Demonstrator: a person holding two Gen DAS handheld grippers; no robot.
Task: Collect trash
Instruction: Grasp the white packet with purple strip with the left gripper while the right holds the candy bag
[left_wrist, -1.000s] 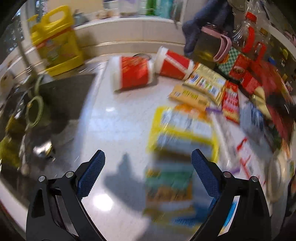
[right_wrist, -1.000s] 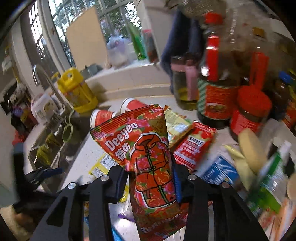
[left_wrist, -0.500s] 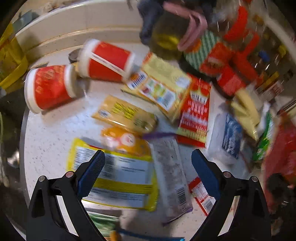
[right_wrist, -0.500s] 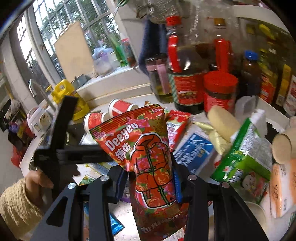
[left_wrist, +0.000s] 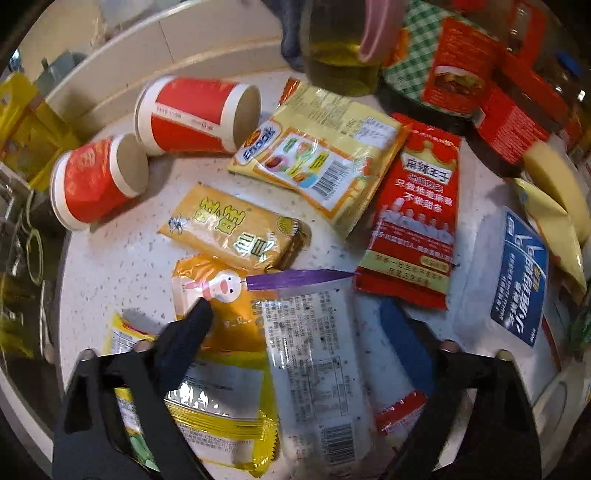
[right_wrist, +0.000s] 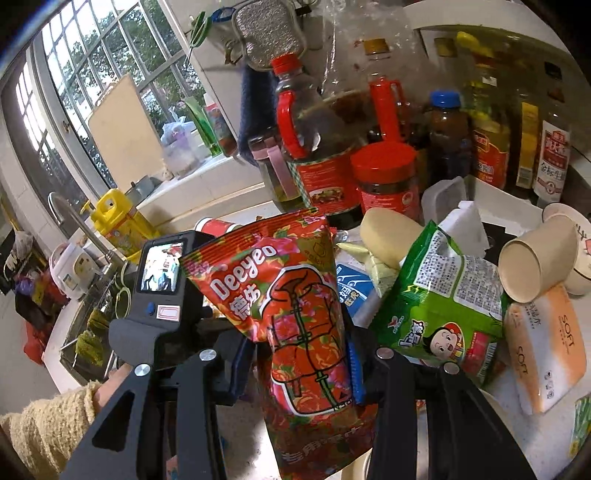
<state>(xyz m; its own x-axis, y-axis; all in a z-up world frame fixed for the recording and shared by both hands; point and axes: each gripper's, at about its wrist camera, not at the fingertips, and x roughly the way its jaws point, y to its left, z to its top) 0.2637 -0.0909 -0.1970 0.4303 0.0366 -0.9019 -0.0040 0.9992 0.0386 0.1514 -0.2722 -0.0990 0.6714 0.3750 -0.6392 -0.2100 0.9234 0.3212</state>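
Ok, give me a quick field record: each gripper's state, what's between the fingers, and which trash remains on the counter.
right gripper: shut on red Deeyeo pouch, held upright
left gripper: jaws closing over clear printed wrapper; pads not yet pressing
beside left finger: orange wrapper
farther on counter: two red paper cups, both tipped over; yellow snack packet; red sachet

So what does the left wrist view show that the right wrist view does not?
Only the left wrist view: the left gripper, jaws closing over a clear wrapper, and two red cups lying whole. Only the right wrist view: the right gripper shut on a red pouch, plus a green packet. Both: the blue-and-white pack.
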